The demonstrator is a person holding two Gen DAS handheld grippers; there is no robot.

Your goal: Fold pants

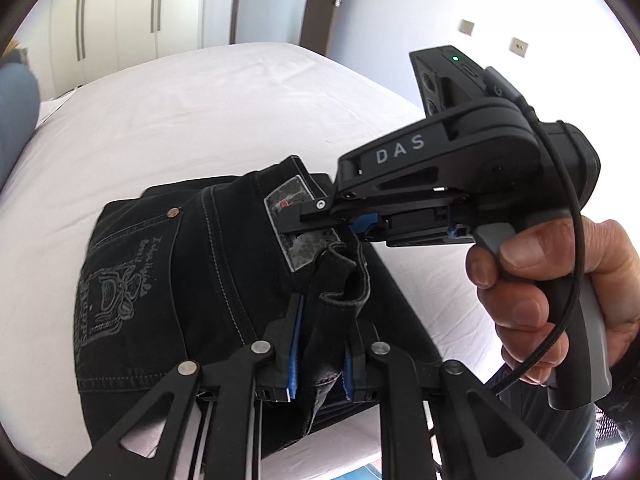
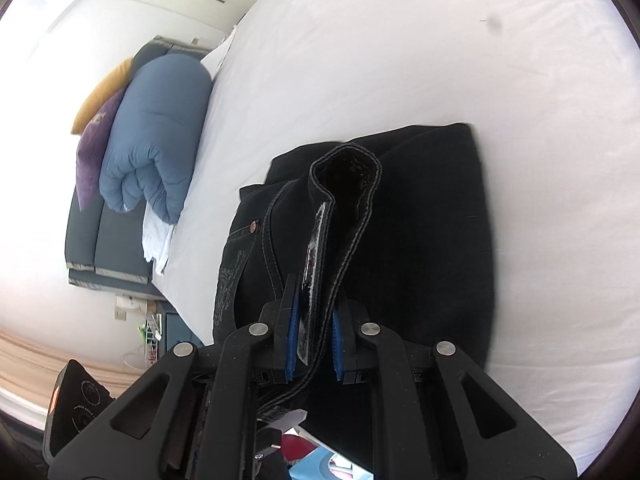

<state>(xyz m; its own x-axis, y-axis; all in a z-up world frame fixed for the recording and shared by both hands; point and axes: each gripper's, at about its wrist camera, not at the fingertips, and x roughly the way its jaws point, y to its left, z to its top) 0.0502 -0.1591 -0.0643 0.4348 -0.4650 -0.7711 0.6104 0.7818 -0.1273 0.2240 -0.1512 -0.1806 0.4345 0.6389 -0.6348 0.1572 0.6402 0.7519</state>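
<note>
Black jeans point(image 1: 160, 272) lie folded on a white bed point(image 1: 200, 100), back pocket with pale embroidery facing up. My left gripper point(image 1: 320, 352) is shut on a bunch of their black fabric near the waistband, its blue pads pressed on both sides. In the same view a hand point(image 1: 540, 280) holds my right gripper point(image 1: 298, 224), which bites the waistband at its grey label patch. The right wrist view shows that gripper point(image 2: 316, 340) shut on the raised waistband point(image 2: 344, 184), label between its pads. The rest of the pants point(image 2: 432, 248) lies beneath it.
White sheet point(image 2: 440, 40) stretches wide beyond the pants. A rolled blue duvet point(image 2: 156, 136) with purple and yellow cushions lies on a dark bench beside the bed. Wardrobe doors point(image 1: 120, 12) and a door stand past the far edge. The near bed edge is close below the grippers.
</note>
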